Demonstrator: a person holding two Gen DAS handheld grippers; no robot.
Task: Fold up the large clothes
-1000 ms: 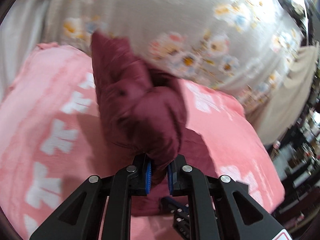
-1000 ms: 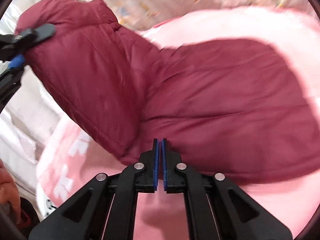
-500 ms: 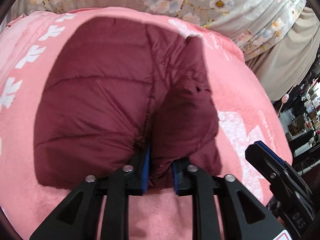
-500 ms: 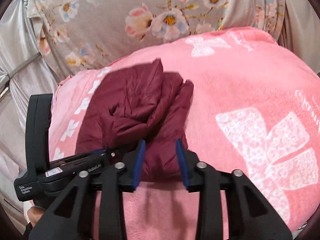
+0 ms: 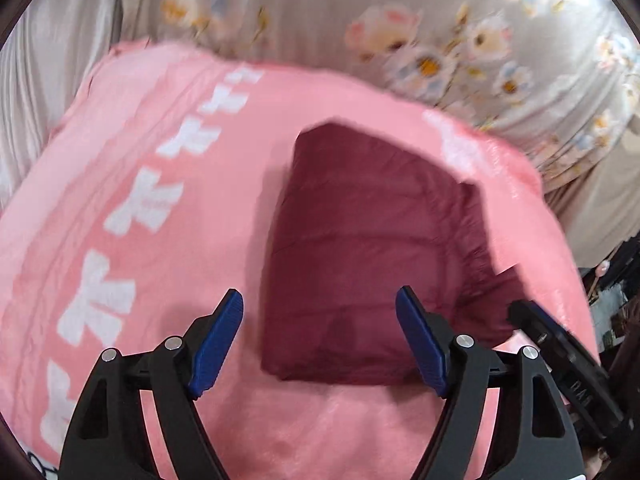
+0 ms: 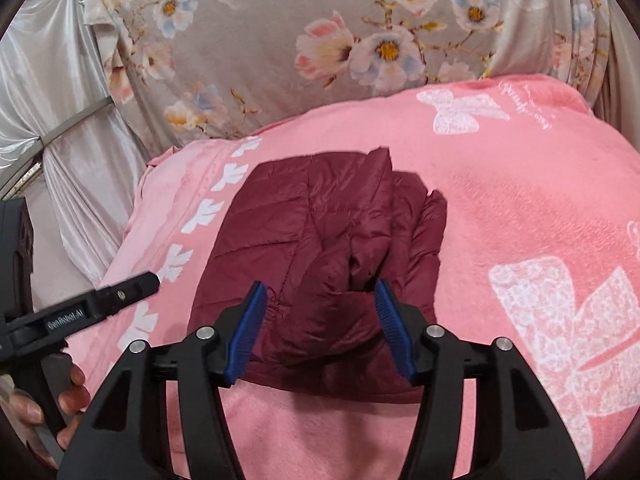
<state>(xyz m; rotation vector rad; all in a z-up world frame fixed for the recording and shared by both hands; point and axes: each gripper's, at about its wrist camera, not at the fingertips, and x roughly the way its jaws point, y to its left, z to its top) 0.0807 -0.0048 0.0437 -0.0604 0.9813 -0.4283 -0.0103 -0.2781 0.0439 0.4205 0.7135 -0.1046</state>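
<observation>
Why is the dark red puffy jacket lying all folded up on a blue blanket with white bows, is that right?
Not quite: the blanket is pink, not blue. The right wrist view shows it clearly. The rest holds: the dark red puffy jacket lies folded on it, and the blanket has white bows.

A plain maroon quilted jacket (image 6: 320, 240) lies on a pink blanket (image 6: 500, 208) printed with white bows, backed by a grey curtain (image 6: 280, 40) with pastel flowers.

Quilted, faintly glossy maroon jacket (image 6: 320, 248) on fleecy matt pink blanket (image 6: 500, 208) (floral cloth (image 6: 320, 40) smooth, lightly sheened)
</observation>
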